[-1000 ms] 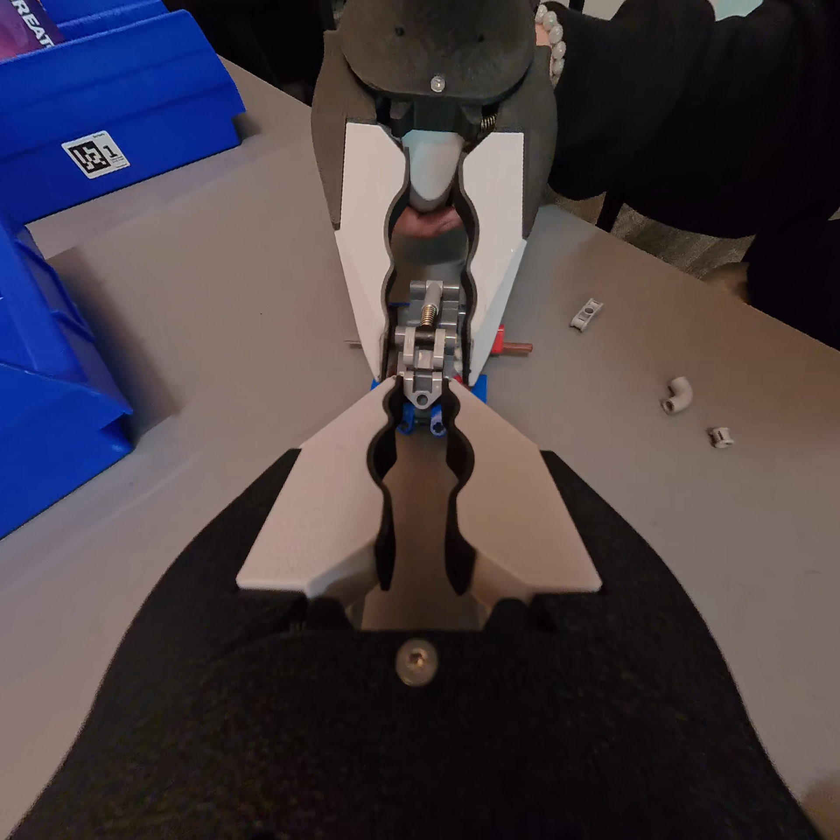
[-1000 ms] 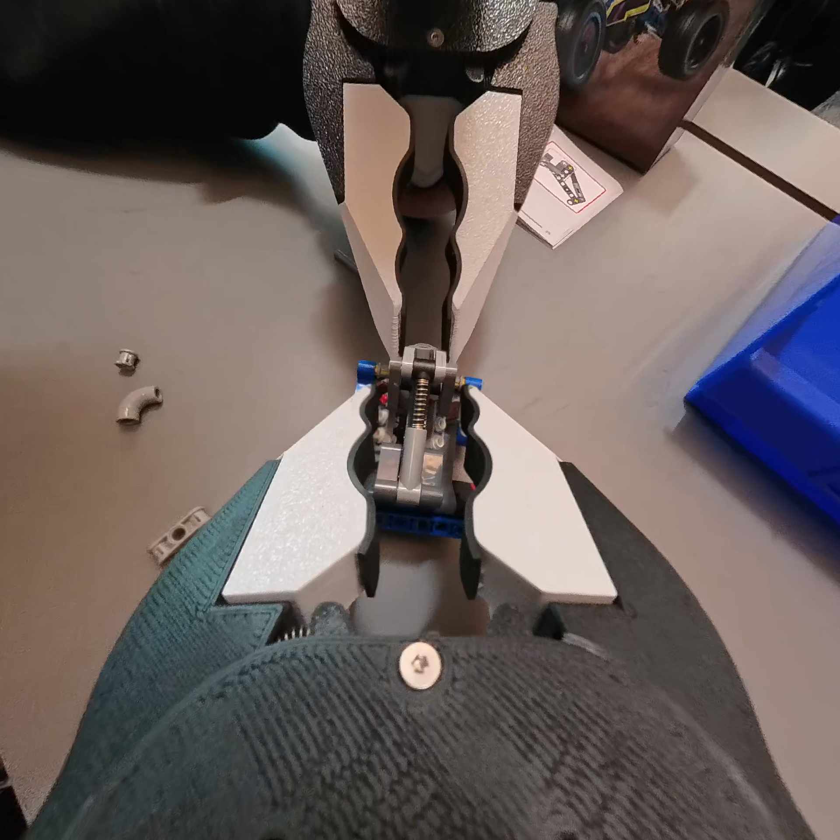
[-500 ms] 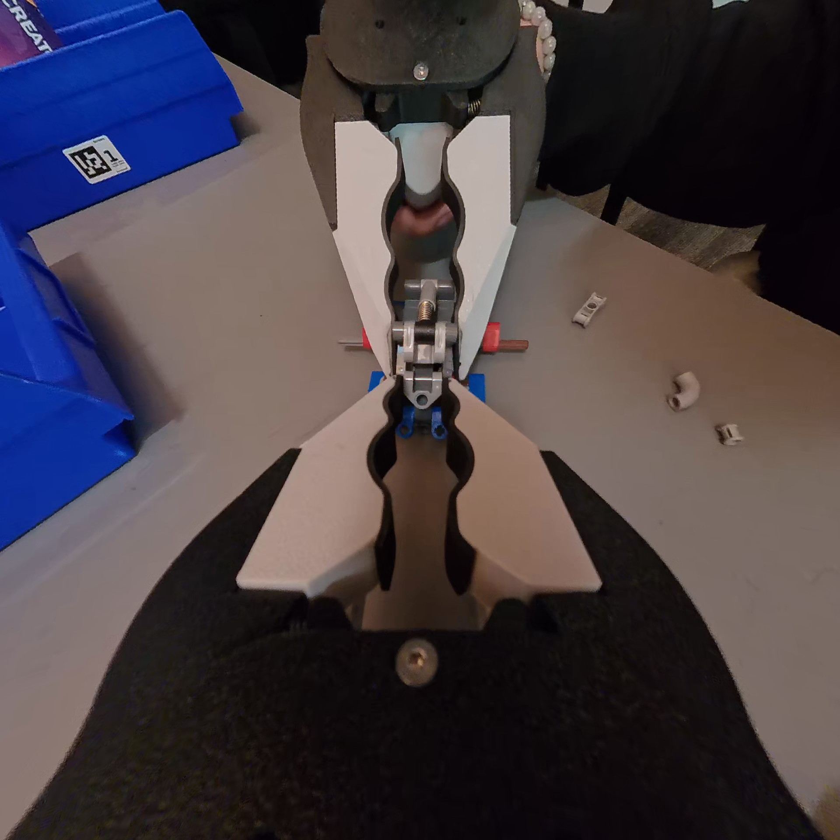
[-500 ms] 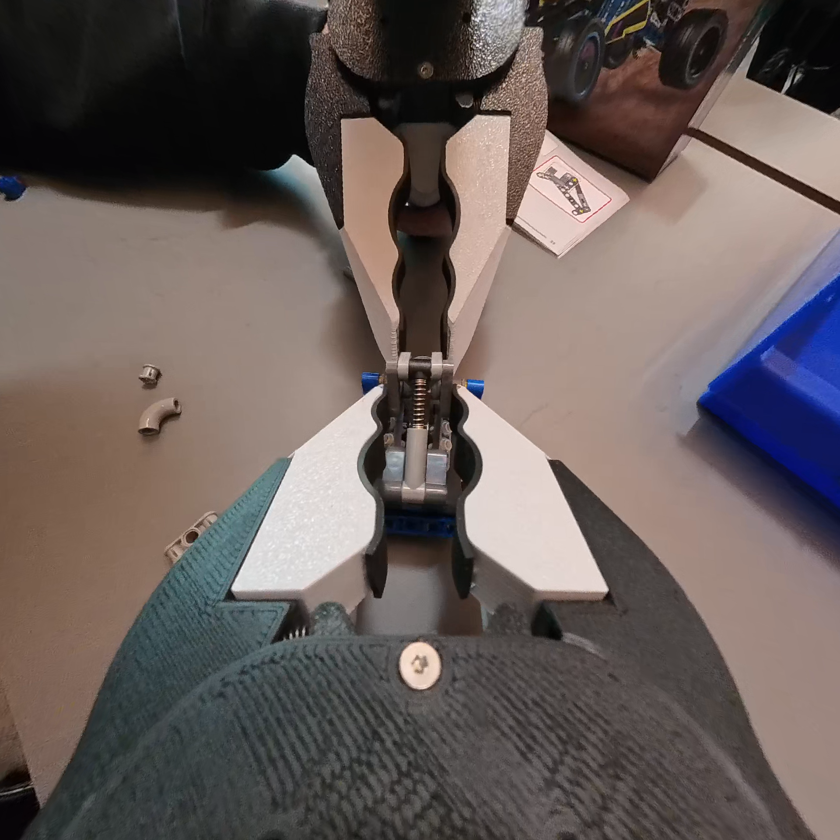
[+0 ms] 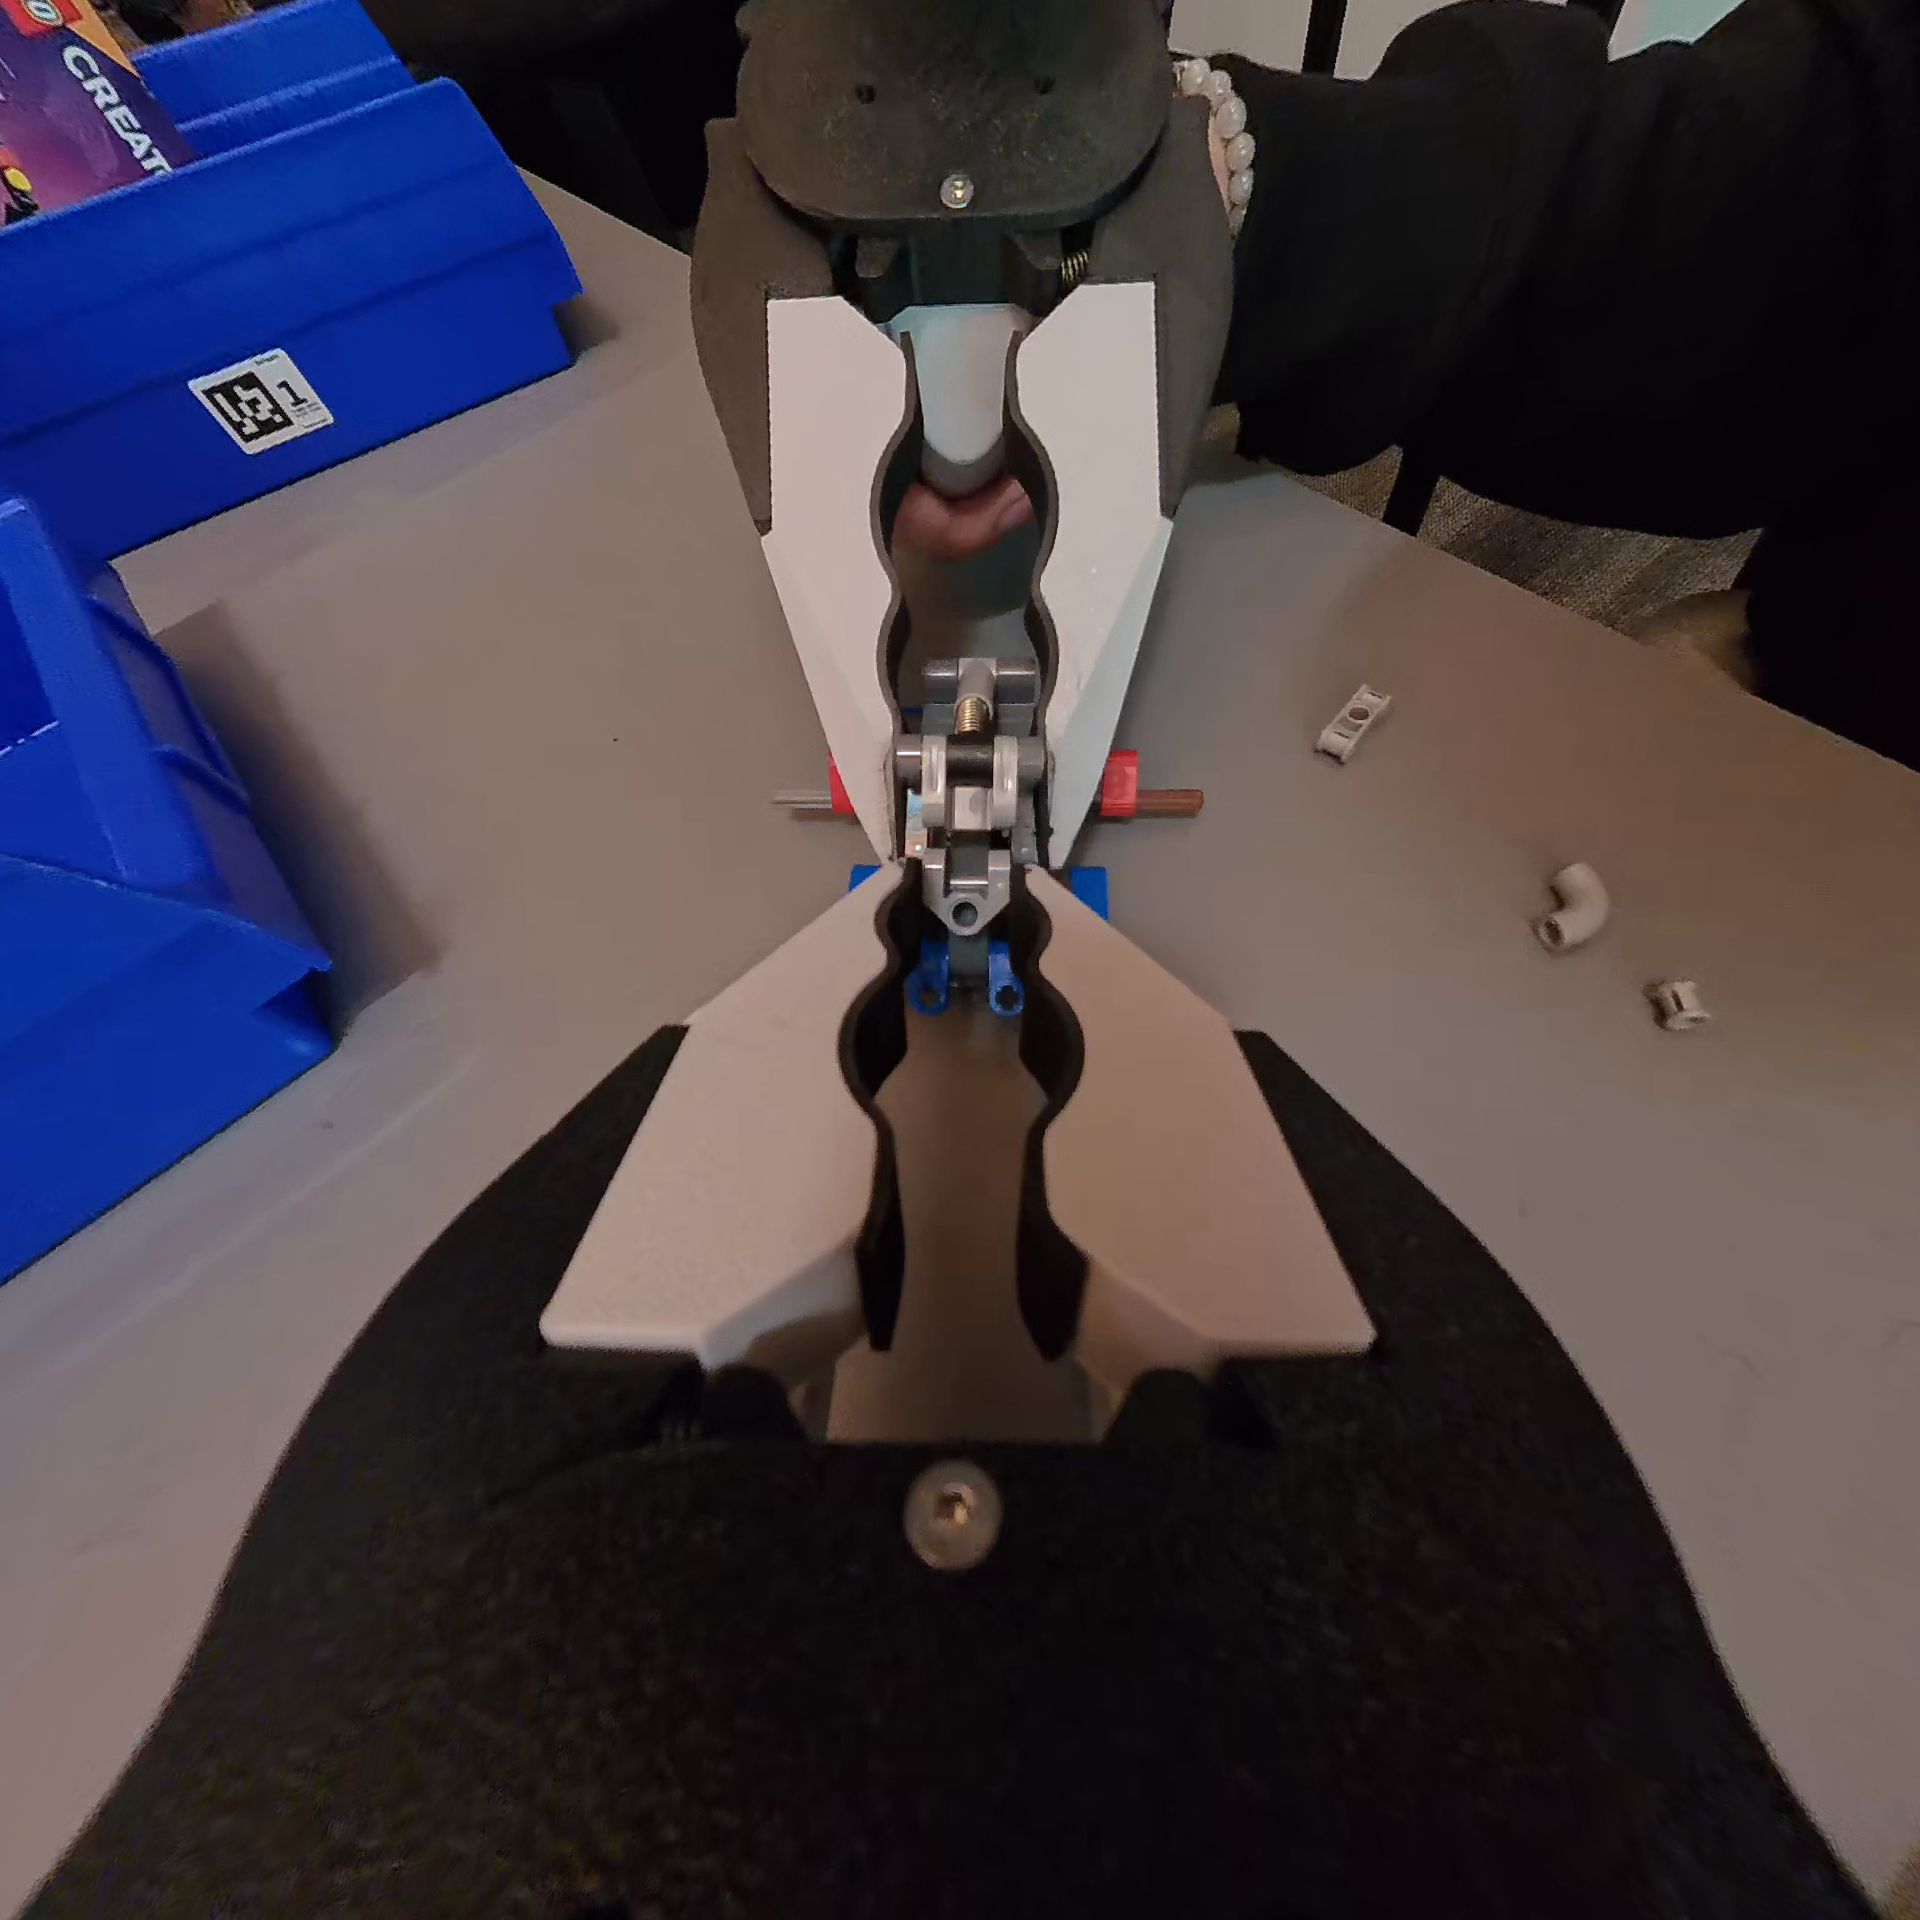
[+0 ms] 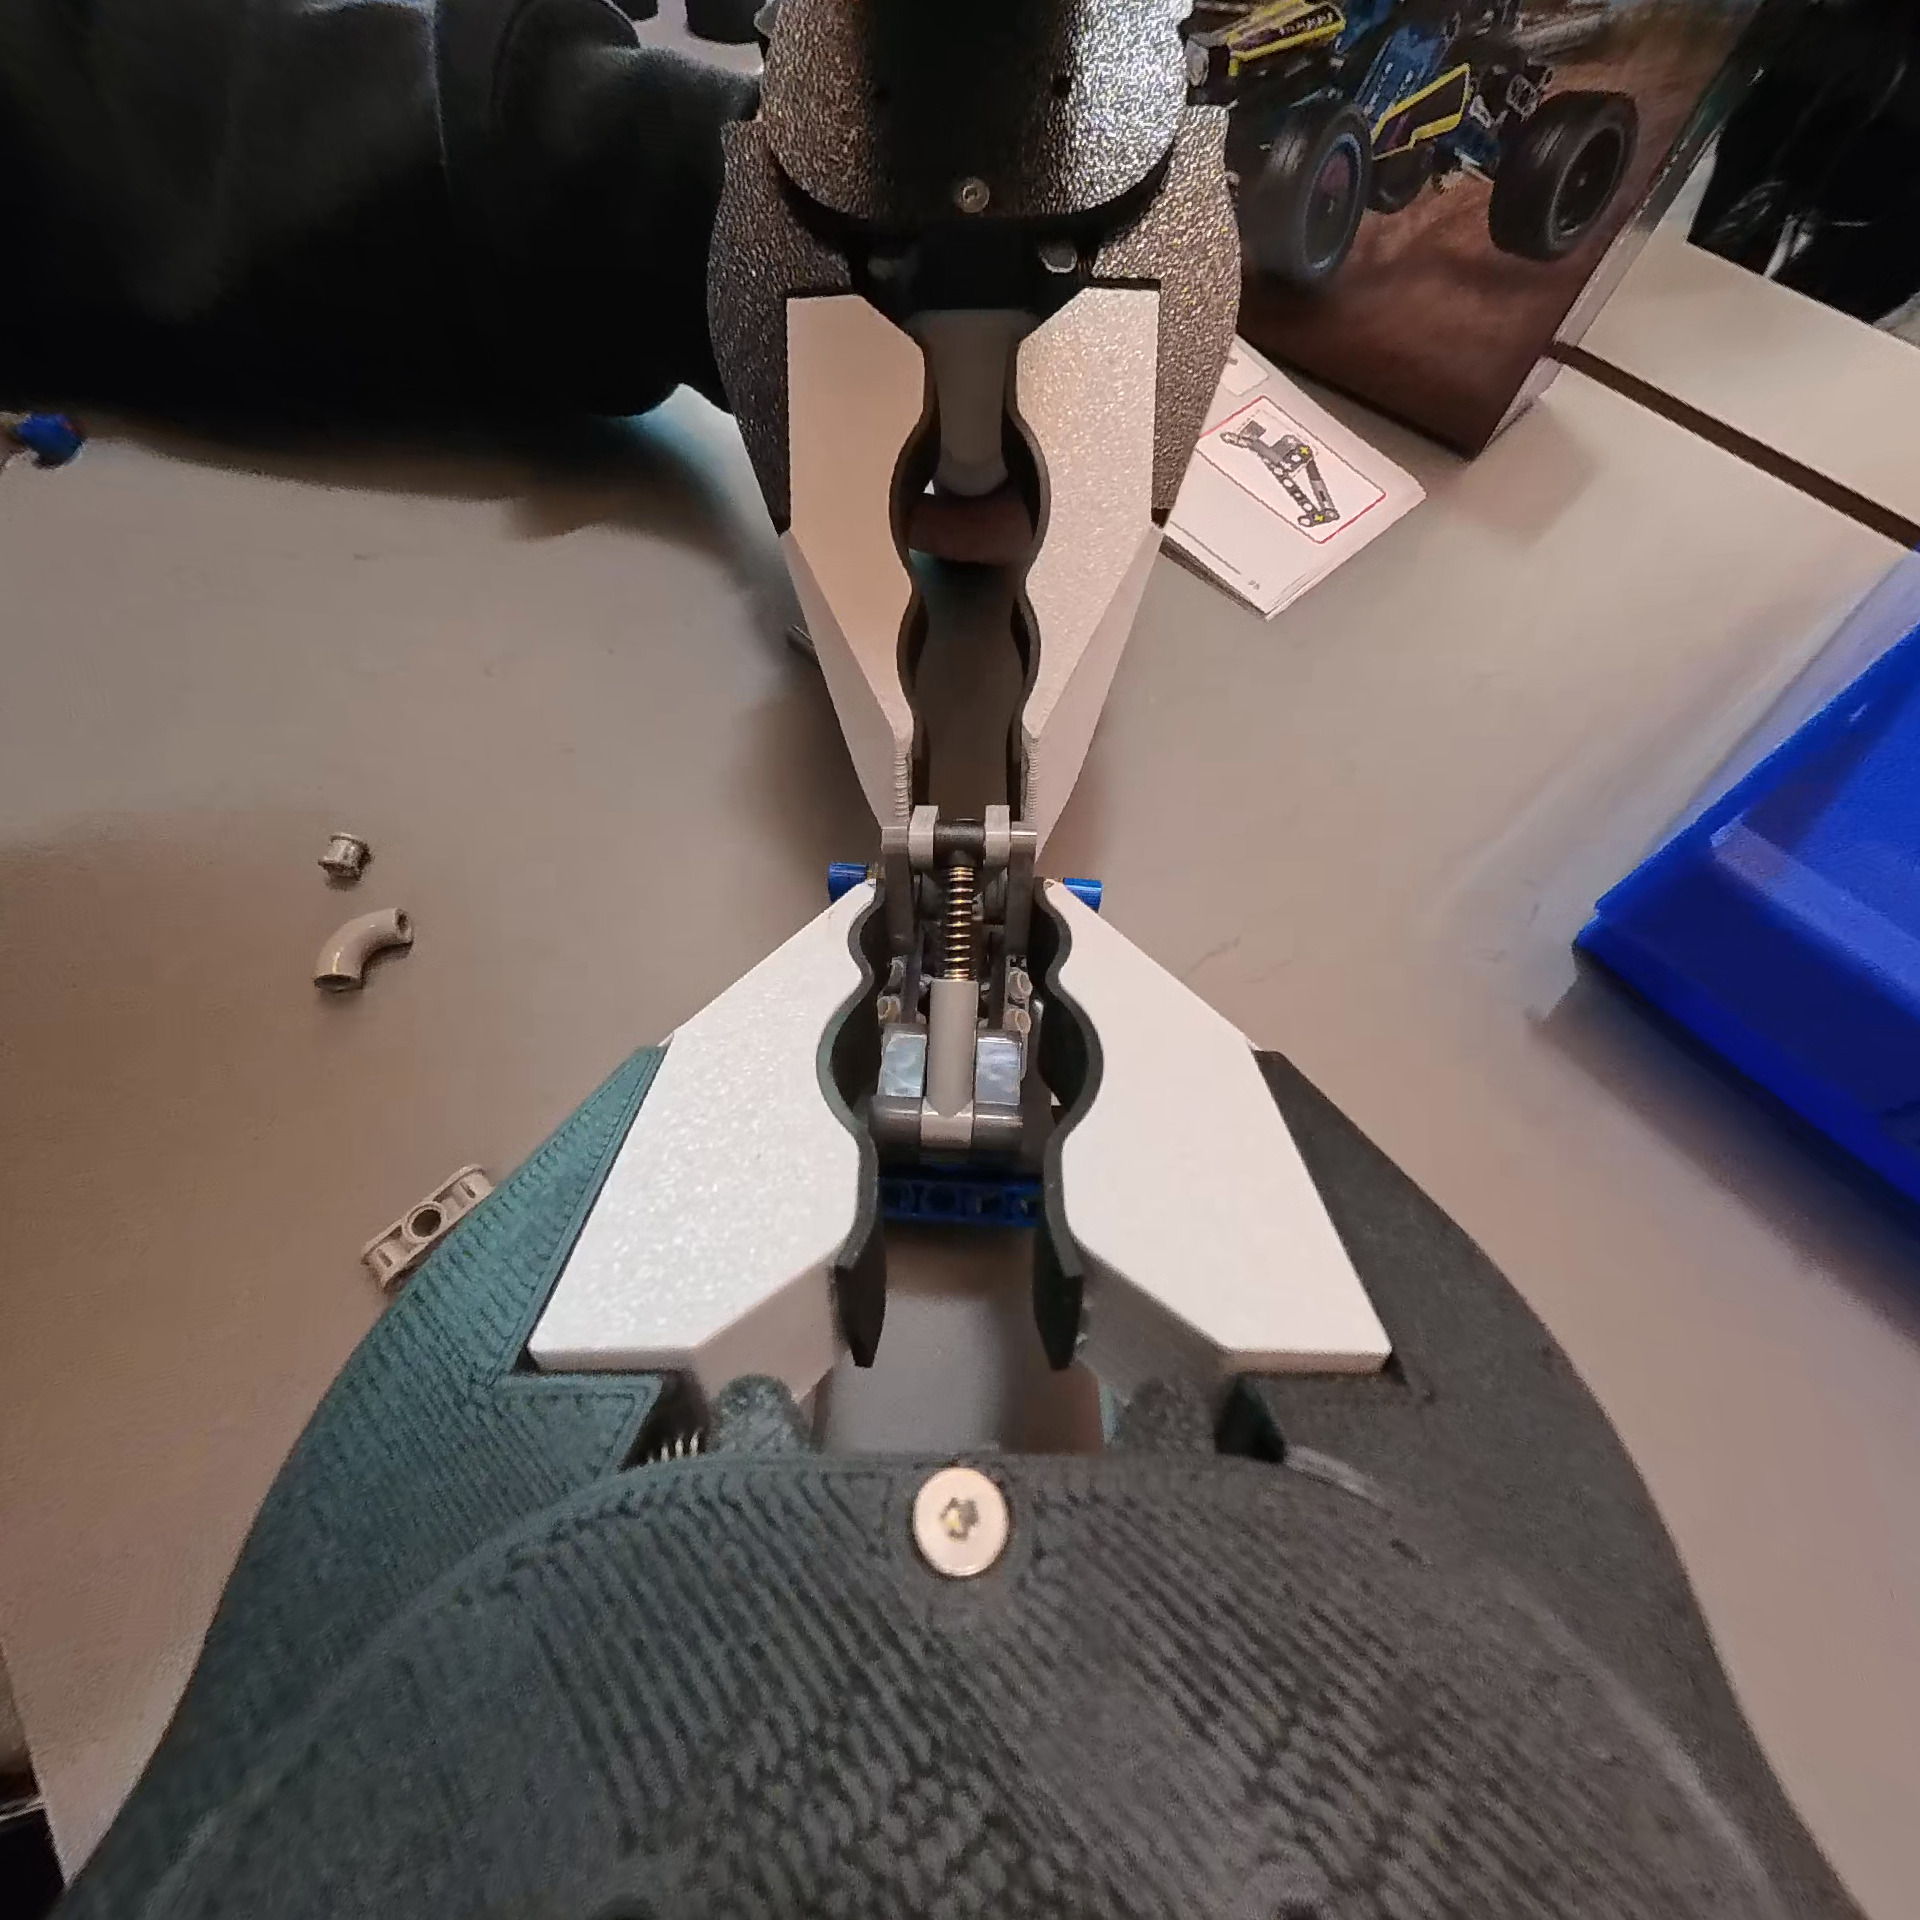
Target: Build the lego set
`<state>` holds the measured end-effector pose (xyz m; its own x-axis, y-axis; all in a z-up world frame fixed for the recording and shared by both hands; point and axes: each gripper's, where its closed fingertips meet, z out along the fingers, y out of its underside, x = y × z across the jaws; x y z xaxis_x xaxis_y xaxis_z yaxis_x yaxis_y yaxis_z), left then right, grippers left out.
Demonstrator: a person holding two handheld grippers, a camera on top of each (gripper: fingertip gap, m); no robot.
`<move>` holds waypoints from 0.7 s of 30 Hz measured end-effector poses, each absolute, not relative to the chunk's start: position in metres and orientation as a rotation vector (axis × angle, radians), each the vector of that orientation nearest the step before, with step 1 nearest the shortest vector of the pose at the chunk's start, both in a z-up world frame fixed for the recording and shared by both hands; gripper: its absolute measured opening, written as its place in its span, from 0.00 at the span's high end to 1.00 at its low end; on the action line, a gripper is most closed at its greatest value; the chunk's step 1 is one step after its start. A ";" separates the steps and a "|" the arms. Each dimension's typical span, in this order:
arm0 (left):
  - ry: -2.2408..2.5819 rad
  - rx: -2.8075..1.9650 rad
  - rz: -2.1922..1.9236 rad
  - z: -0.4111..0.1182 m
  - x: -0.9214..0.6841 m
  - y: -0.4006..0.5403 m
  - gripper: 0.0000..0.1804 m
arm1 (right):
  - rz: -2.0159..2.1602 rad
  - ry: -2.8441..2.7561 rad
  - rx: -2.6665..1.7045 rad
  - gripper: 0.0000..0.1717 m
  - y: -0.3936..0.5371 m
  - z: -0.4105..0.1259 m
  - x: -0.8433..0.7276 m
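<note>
My two grippers meet nose to nose over the middle of the grey table [image 5: 520,727], each clamped on one end of a small brick-built assembly [image 5: 968,800] of grey links, a coil spring and blue beams. My left gripper [image 5: 966,894] grips the narrow grey end, its pads pressed on both flanks; my right gripper [image 6: 961,997] encloses the wider grey block behind the spring, pads against its sides. Most of the assembly is hidden by the white fingers [image 5: 748,1122]: only a red bush [image 5: 1120,781] on a brown axle and blue beam ends protrude sideways. Both gripper bodies fill the lower part of each view, covering the table's near edge. A black sleeve [image 5: 1558,260] behind the right gripper is cut off at the frame. Three loose grey parts [image 5: 1574,902] lie apart on the table; blue bins [image 5: 260,260] stand at its far edge, also cropped. A box [image 6: 1455,187] and a leaflet [image 6: 1288,488] lie beyond.
</note>
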<state>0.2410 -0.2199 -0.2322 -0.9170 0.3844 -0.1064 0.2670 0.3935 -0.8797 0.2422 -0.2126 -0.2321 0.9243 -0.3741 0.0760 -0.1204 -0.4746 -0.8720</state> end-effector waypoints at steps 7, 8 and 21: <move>-2.537 -0.586 1.546 -0.234 0.242 -0.220 0.93 | -0.287 0.368 -2.066 0.87 -0.212 -0.234 0.243; -2.542 -0.587 1.543 -0.235 0.242 -0.220 0.93 | -0.288 0.368 -2.070 0.87 -0.212 -0.234 0.243; -2.549 -0.581 1.550 -0.234 0.244 -0.220 0.93 | -0.317 0.388 -2.071 0.87 -0.212 -0.235 0.247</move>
<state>0.2436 -0.2196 -0.2343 -0.9218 0.3718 -0.1093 0.2681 0.4081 -0.8727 0.2469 -0.2123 -0.2352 0.9154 -0.3970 0.0674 -0.1448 -0.4808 -0.8648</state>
